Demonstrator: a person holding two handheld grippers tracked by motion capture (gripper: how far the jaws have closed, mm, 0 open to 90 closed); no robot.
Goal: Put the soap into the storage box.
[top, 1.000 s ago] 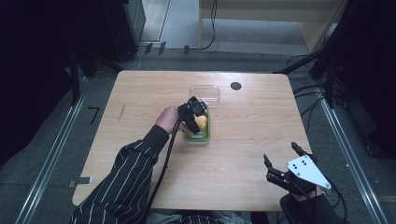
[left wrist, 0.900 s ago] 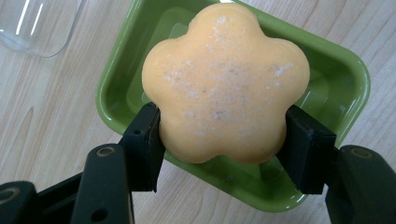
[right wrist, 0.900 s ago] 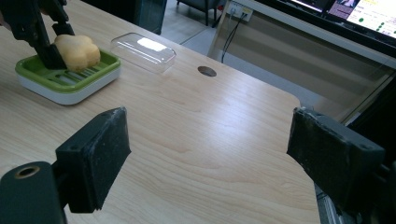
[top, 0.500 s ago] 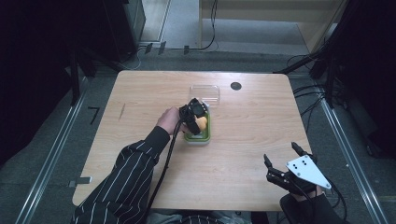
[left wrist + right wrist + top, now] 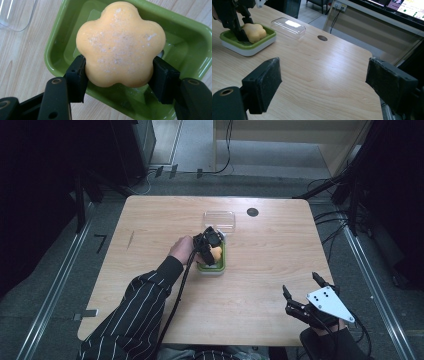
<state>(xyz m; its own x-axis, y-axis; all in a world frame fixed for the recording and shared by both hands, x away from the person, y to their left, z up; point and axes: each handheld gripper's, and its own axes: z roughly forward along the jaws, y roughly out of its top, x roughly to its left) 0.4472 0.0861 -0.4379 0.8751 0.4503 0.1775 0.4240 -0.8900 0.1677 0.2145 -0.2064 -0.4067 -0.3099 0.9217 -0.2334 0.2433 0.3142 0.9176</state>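
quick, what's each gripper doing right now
Left gripper: closed on the orange flower-shaped soap, over the green dish.
Right gripper: open, empty.

Table (image 5: 150, 235): pale wood grain, smooth, faint sheen;
Dish (image 5: 60, 40): green plastic, glossy; white base;
Soap (image 5: 120, 42): orange, matt, waxy, dusted with whitish specks;
Lid (image 5: 288, 27): clear plastic, shiny;
Pads (image 5: 263, 83): black, matt, rough;
Sleeve (image 5: 135, 315): striped cloth
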